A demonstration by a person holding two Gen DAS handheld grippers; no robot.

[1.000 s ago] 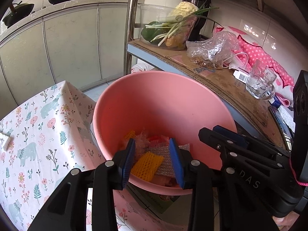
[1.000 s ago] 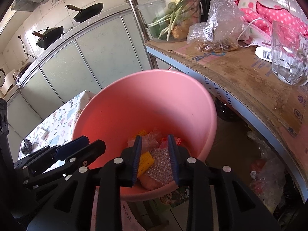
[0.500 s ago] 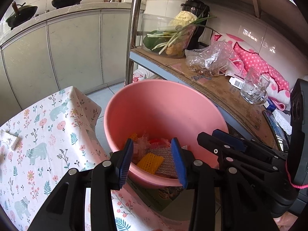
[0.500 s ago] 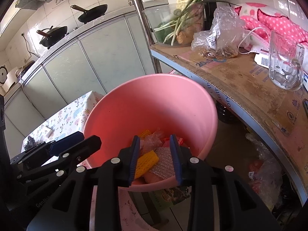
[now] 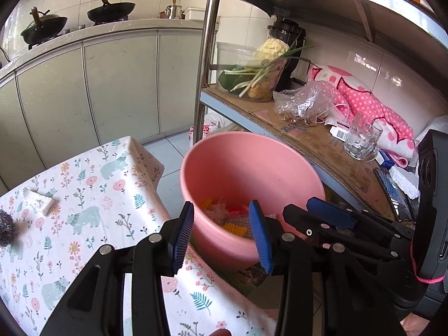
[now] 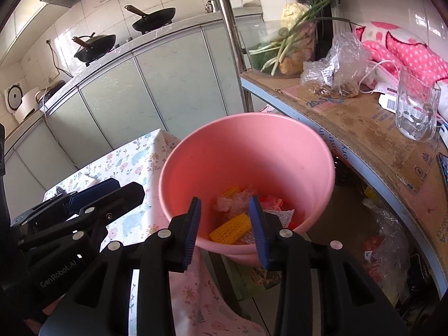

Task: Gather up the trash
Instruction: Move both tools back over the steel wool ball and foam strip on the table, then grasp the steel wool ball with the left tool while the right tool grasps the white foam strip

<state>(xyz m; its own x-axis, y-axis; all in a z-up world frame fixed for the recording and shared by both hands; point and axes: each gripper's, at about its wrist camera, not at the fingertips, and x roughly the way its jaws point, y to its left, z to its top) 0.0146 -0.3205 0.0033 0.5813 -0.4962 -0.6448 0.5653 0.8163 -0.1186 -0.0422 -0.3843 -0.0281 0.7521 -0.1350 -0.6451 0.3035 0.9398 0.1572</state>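
**A:** So, quick check on the trash run: both grippers looked empty to me. The left gripper (image 5: pixel 221 232) had its jaws standing moderately wide with nothing between them, and the right gripper (image 6: pixel 224 226) a bit narrower, also bare. Both had just been opening. The pink bucket (image 6: pixel 280 145) sat just ahead of and below both sets of fingertips, with the yellow foam net (image 6: pixel 231 229), some crumpled plastic (image 6: pixel 235 198) and red scraps (image 6: pixel 271 201) already lying at its bottom.

**B:** Yeah, same read. Off to the left of the left gripper, on the floral counter (image 5: pixel 92 184), there was a white foam block (image 5: pixel 37 201) and a steel scourer (image 5: pixel 7 228) at the frame edge. I'd guess those were next, though whether the scourer counts as trash I couldn't say.

**A:** My worry was the bucket. It sat right at the counter's corner, and swinging back over with two grippers side by side could clip the rim and tip it.

**B:** Also that foam block looked light. Pinch it off-centre and it could squirt out onto the floor.
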